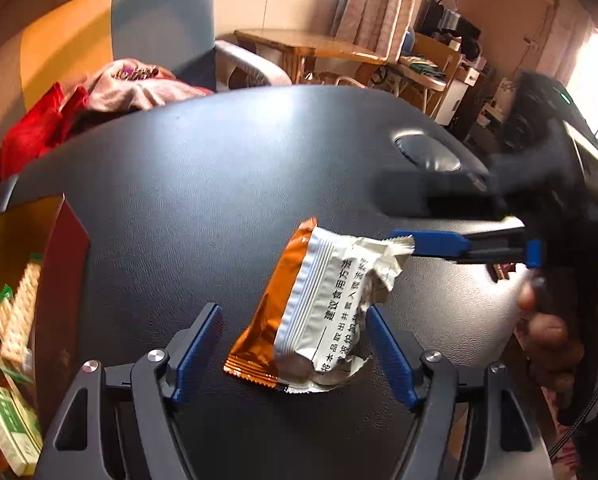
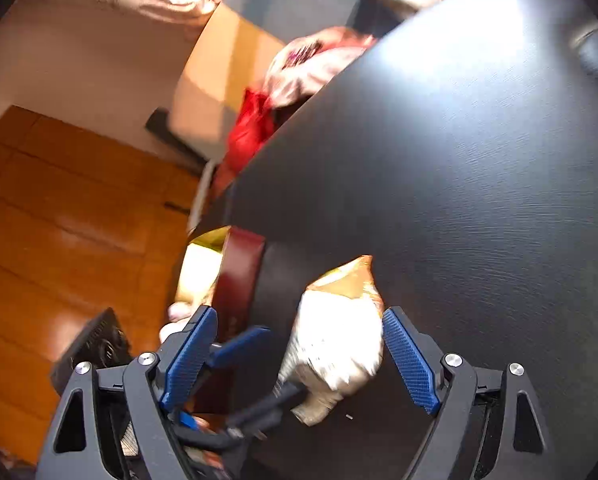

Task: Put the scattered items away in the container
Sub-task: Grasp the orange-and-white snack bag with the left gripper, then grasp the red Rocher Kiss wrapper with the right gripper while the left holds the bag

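An orange and white snack packet [image 1: 319, 316] lies on the black table [image 1: 219, 184], between the open fingers of my left gripper [image 1: 295, 340]. My right gripper comes in from the right in the left wrist view, one blue fingertip [image 1: 431, 242] touching the packet's crumpled far end. In the right wrist view the packet [image 2: 339, 336] sits between the wide-open fingers of my right gripper [image 2: 299, 348], with the left gripper's fingers [image 2: 243, 344] at its left side. The red container [image 1: 59, 264] stands at the left, holding several packets.
A round recess [image 1: 427, 152] is set in the table top at the back right. Red and pink cloth [image 1: 99, 96] lies on a chair beyond the table's far edge. A wooden floor [image 2: 59, 220] shows past the table's left edge.
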`<control>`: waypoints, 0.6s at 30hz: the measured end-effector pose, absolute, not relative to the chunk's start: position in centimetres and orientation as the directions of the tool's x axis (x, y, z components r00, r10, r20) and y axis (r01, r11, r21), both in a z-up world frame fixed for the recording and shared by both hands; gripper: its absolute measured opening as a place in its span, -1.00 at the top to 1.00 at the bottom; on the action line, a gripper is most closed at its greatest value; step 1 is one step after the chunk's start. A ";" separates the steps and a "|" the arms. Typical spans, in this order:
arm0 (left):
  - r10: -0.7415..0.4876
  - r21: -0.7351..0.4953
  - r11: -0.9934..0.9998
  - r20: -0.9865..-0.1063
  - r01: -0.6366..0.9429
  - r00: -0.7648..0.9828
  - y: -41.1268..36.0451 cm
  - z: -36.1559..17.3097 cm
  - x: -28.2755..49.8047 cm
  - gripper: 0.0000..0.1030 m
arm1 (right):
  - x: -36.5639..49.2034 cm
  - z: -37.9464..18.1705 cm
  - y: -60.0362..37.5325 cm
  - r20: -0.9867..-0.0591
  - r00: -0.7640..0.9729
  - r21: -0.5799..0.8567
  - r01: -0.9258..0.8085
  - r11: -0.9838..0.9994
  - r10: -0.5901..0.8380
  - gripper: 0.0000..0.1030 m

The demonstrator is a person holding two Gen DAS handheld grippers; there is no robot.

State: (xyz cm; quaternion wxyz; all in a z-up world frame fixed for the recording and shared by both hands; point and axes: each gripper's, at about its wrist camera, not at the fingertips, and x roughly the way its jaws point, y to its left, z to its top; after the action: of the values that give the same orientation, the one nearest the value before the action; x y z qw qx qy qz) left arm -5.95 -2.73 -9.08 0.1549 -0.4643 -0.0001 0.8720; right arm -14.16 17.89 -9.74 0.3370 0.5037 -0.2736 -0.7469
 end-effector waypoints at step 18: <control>0.322 -0.150 -0.899 -0.863 -0.410 -0.390 2.4 -11.8 -10.0 -0.48 | -7.1 -12.2 31.8 -0.819 -0.572 0.120 -0.104 -0.987 -0.039 -0.47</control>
State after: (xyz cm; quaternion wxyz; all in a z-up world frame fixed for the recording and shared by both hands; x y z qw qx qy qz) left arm -9.99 2.38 -11.76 0.2199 -0.5066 0.0436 0.8325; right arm -7.11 31.84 -12.20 -0.0182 0.4621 -0.0773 -0.8833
